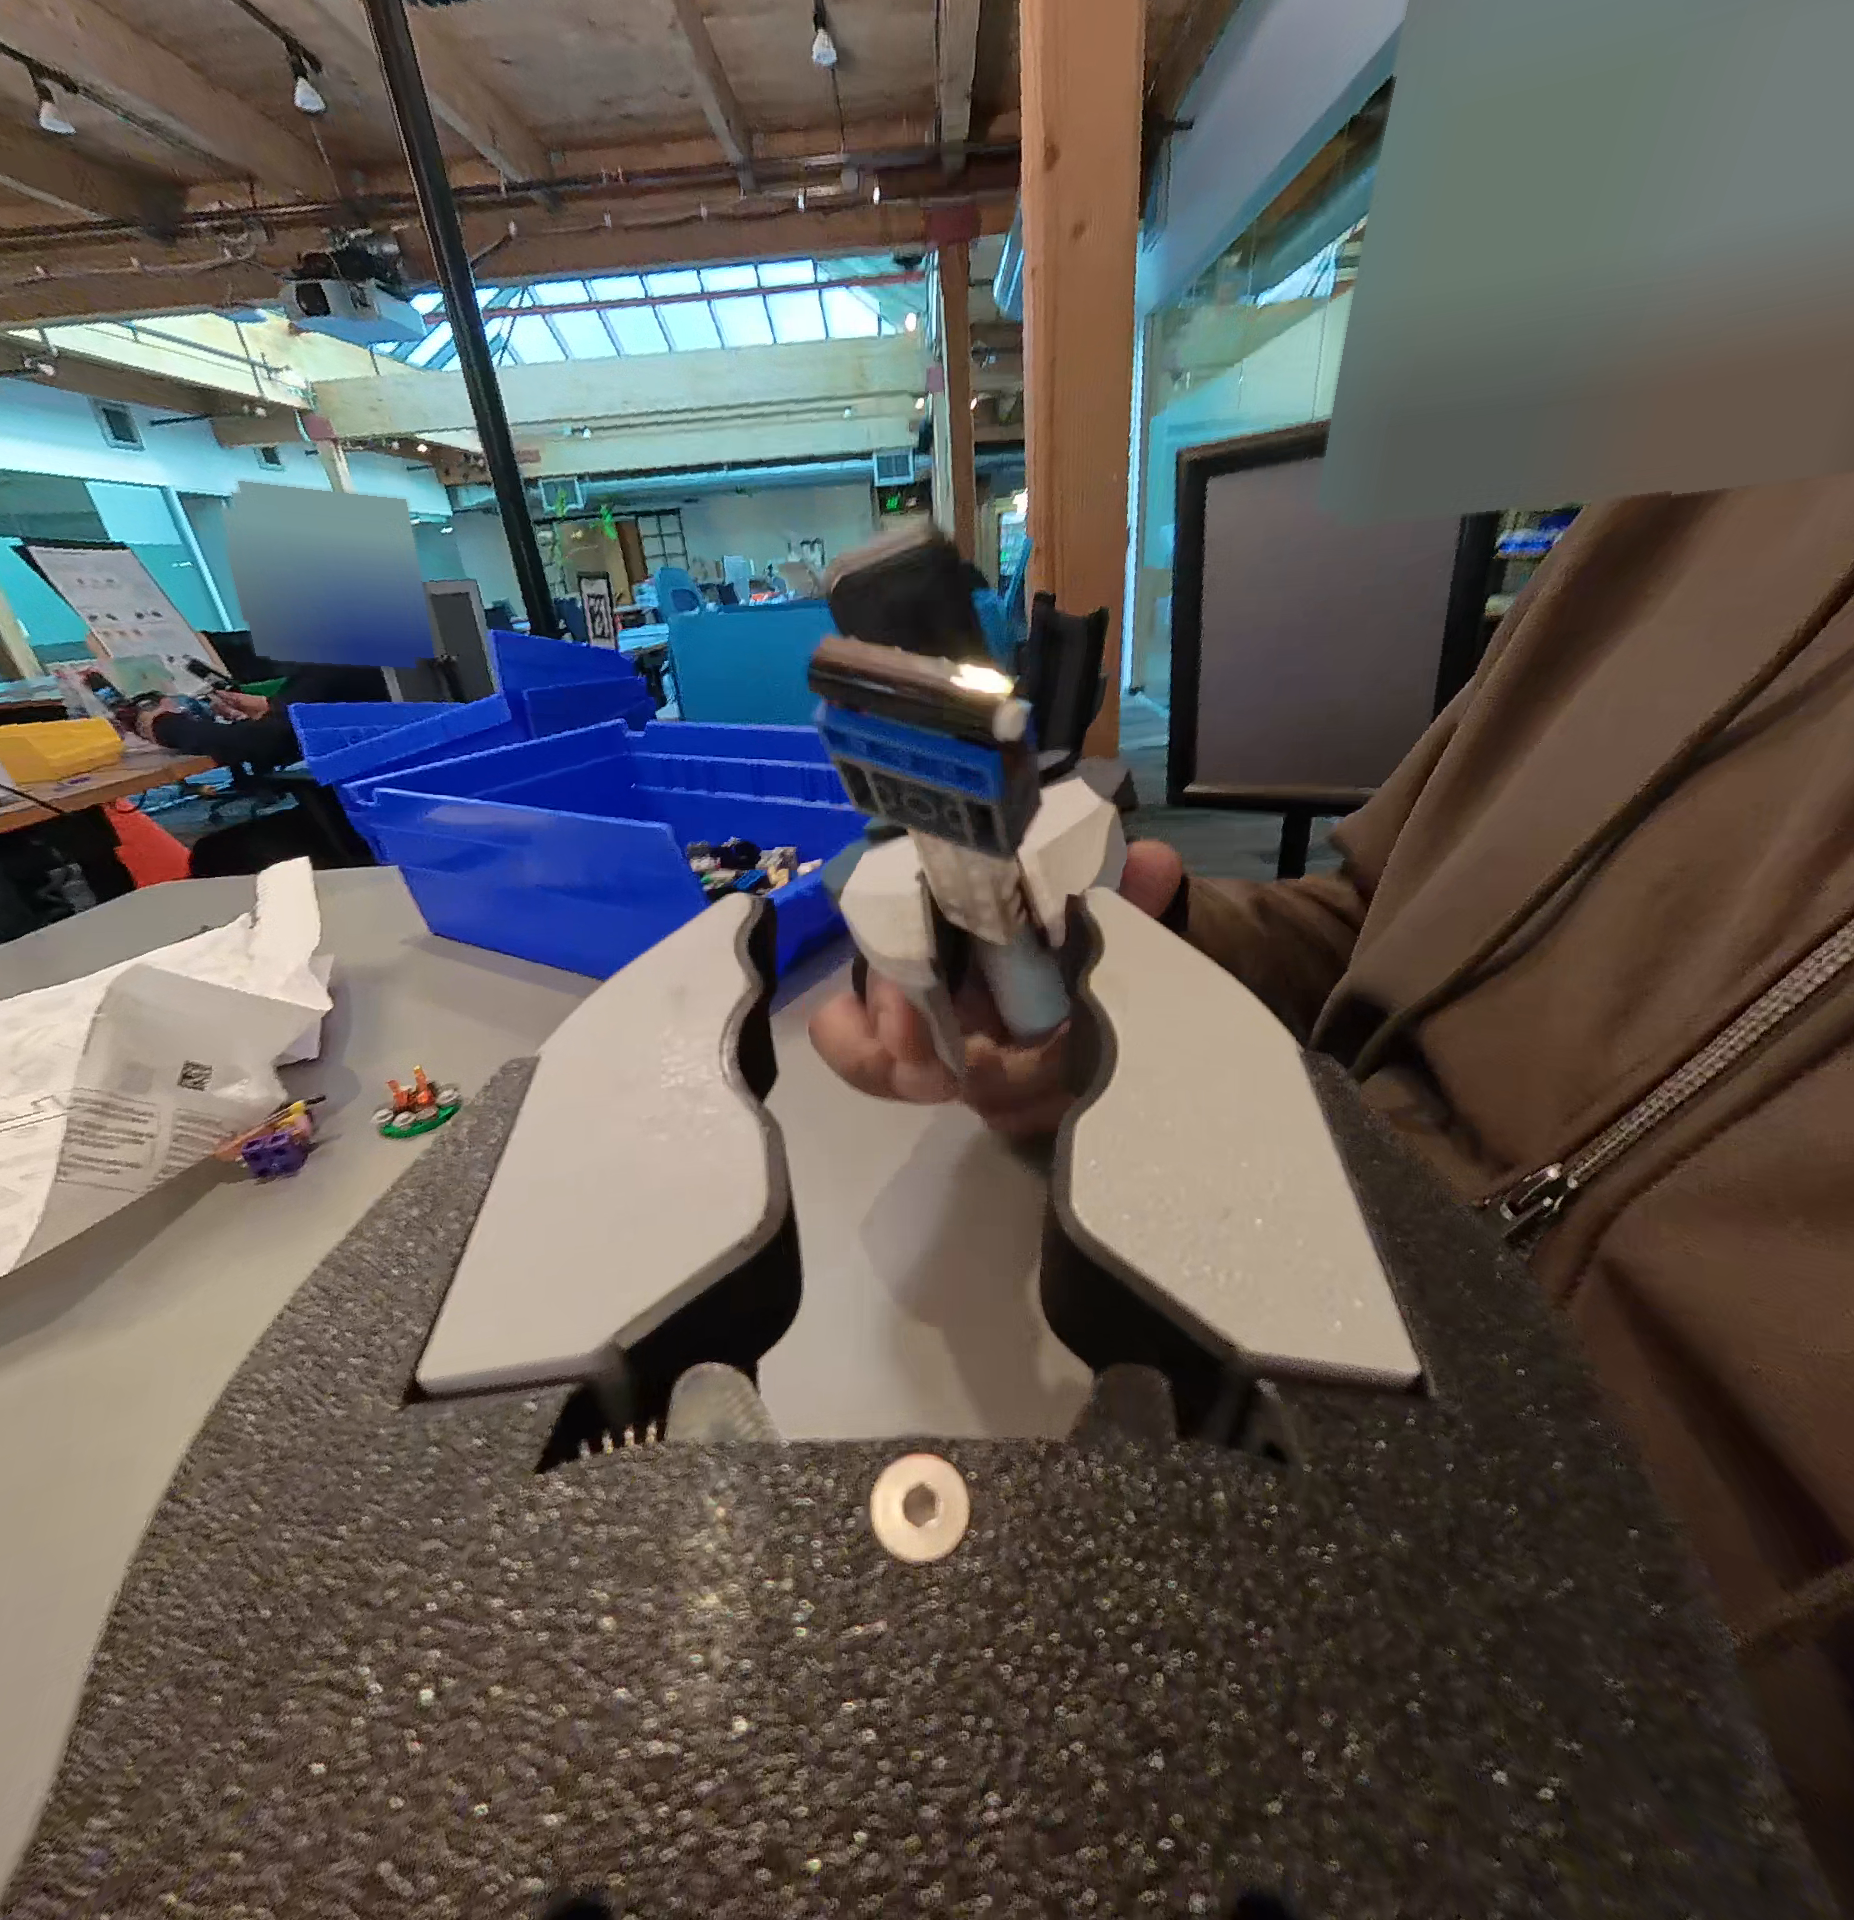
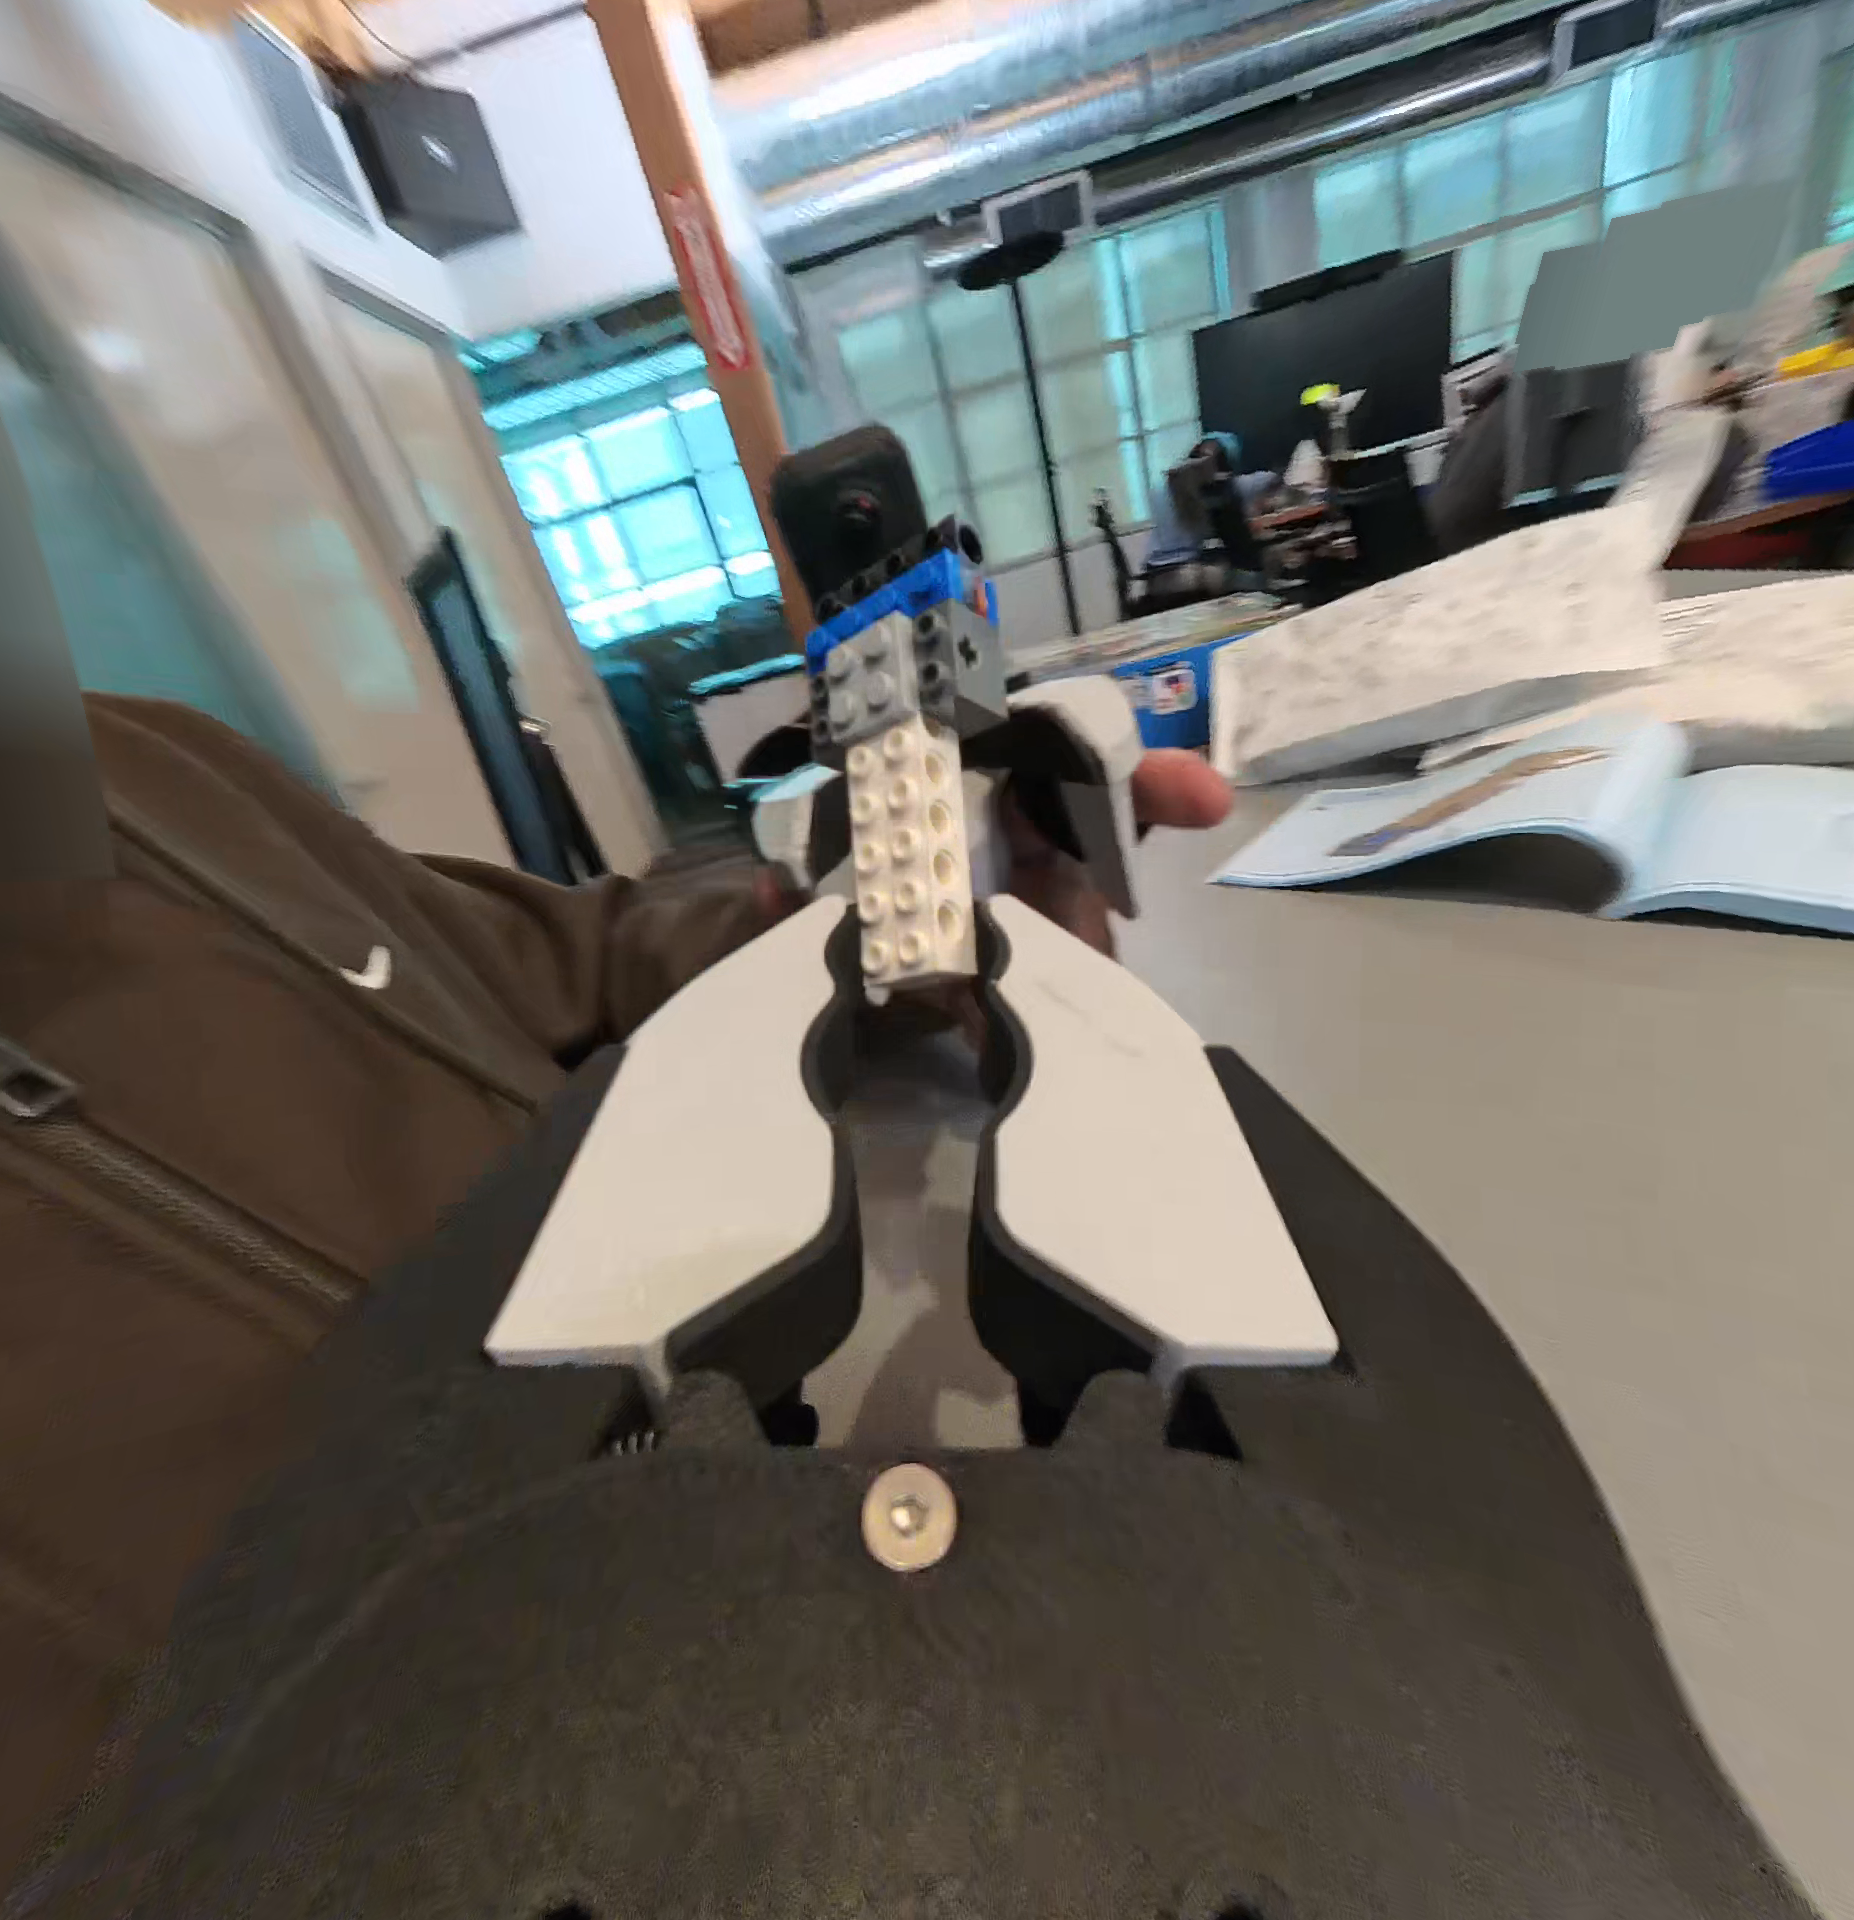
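Broadly, we see a grey counter (image 1: 175,1351) filling the lower part of both views. A stack of blue bins (image 1: 549,831) stands at about ten o'clock from the left gripper (image 1: 923,935), the nearest one holding loose bricks (image 1: 751,868). In the right wrist view an open booklet (image 2: 1525,821) lies at two o'clock. In the left wrist view a crumpled printed sheet (image 1: 123,1070) rests at nine o'clock.

The two grippers face each other in front of a person's brown jacket (image 1: 1629,935). The right gripper (image 2: 912,935) has its jaws clenched on the white lower end of a brick build (image 2: 907,852), which rises to twelve o'clock with grey, blue and black pieces on top. The left gripper's jaws are released and spread wide on either side of that build.

Two small builds, one purple (image 1: 274,1148) and one green-based (image 1: 419,1107), sit beside the sheet.
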`<state>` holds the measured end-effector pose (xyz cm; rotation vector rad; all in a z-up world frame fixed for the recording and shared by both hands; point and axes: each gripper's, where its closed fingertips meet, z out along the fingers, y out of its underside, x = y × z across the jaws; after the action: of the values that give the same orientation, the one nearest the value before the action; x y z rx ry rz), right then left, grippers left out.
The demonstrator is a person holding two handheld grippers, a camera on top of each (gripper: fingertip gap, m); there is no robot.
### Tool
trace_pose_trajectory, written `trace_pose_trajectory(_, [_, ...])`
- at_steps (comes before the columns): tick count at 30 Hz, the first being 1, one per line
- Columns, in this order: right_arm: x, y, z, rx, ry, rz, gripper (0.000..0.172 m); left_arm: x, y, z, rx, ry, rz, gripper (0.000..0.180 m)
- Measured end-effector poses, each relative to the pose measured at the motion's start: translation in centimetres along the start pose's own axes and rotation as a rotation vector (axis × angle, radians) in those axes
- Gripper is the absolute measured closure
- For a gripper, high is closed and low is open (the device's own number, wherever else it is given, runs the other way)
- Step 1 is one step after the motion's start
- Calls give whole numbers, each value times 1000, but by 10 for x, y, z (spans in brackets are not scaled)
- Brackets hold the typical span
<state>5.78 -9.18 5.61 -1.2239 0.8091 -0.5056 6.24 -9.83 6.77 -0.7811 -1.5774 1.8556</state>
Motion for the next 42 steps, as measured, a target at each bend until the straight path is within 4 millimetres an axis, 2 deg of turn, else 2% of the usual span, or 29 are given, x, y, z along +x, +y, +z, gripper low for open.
trace_pose_trajectory(4, [-5,8,8,-20,-76,100,152,3,-14,-2,100,62,-100,126])
trace_pose_trajectory(7, [-10,15,13,-48,-117,129,152,9,-19,0,138,113,-130,135])
trace_pose_trajectory(9, [-12,13,14,-36,-141,148,152,16,-17,1,124,154,-130,143])
trace_pose_trajectory(15, [-16,7,11,5,-202,210,152,17,-17,2,126,157,-126,145])
trace_pose_trajectory(21, [-12,10,12,-8,-153,178,151,16,-15,1,92,118,-23,146])
trace_pose_trajectory(24, [4,14,7,-57,-11,57,149,7,-7,1,7,30,68,145])
trace_pose_trajectory(27, [19,11,-5,-111,156,-174,146,-1,4,-1,-97,-63,187,145])
trace_pose_trajectory(30, [22,4,-16,-171,244,-377,142,-6,15,-1,-196,-114,245,145])
trace_pose_trajectory(36, [7,2,-10,-221,213,-586,131,-10,41,3,-378,-134,323,145])
trace_pose_trajectory(42, [9,5,-1,-306,182,-783,127,-6,39,2,-377,-62,507,145])
